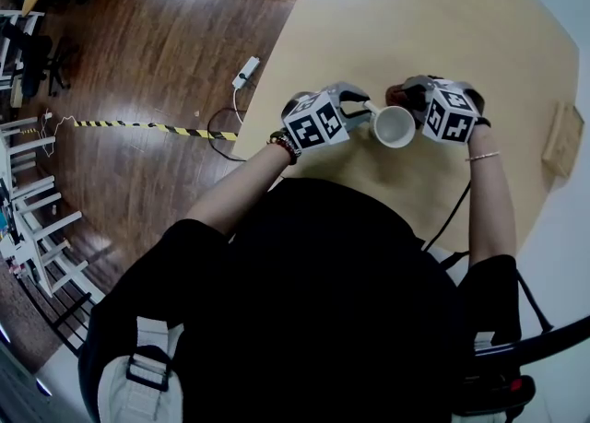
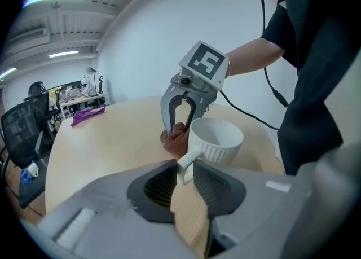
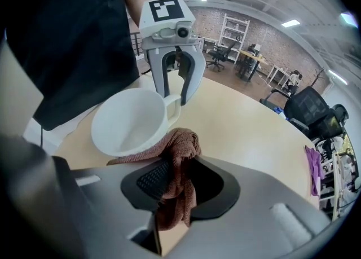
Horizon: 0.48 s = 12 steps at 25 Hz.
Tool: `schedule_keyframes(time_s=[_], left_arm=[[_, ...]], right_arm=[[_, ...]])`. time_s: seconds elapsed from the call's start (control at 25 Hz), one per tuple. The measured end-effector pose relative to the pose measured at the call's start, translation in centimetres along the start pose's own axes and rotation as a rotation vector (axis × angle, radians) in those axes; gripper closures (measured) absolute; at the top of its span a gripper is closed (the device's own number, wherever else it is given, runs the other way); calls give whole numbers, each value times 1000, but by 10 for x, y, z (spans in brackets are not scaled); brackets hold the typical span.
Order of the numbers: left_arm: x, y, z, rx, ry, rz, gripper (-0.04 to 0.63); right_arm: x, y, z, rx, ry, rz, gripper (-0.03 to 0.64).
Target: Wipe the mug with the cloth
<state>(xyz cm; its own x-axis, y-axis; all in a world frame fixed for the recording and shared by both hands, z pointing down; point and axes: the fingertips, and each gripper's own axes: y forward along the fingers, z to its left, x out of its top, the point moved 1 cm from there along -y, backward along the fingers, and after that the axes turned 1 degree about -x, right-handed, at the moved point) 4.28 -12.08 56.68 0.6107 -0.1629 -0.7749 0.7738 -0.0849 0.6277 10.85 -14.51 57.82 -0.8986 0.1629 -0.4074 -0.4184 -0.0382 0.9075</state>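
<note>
Mug (image 1: 394,126), white and ribbed, is held by its handle (image 2: 186,165), on which the jaws of the left gripper (image 2: 183,178) are closed. It is kept over the near part of the round wooden table (image 1: 415,25), between the two grippers. Its base seems to be just off the wood, though this cannot be told for certain. The right gripper (image 3: 176,183) is clamped nearly together on a bunched brown cloth (image 3: 180,153), which lies against the mug's outer wall.
</note>
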Motion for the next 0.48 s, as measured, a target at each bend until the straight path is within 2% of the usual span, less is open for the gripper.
schedule_keyframes(time_s=[0.24,0.48], left_arm=[[3,9,0,4,-2,0,505],[9,20,-5,-1,3,13,539]], right_arm=[[-5,-5,24,26,14,-6,523],[-7,-1,49,24,56,-27,523]])
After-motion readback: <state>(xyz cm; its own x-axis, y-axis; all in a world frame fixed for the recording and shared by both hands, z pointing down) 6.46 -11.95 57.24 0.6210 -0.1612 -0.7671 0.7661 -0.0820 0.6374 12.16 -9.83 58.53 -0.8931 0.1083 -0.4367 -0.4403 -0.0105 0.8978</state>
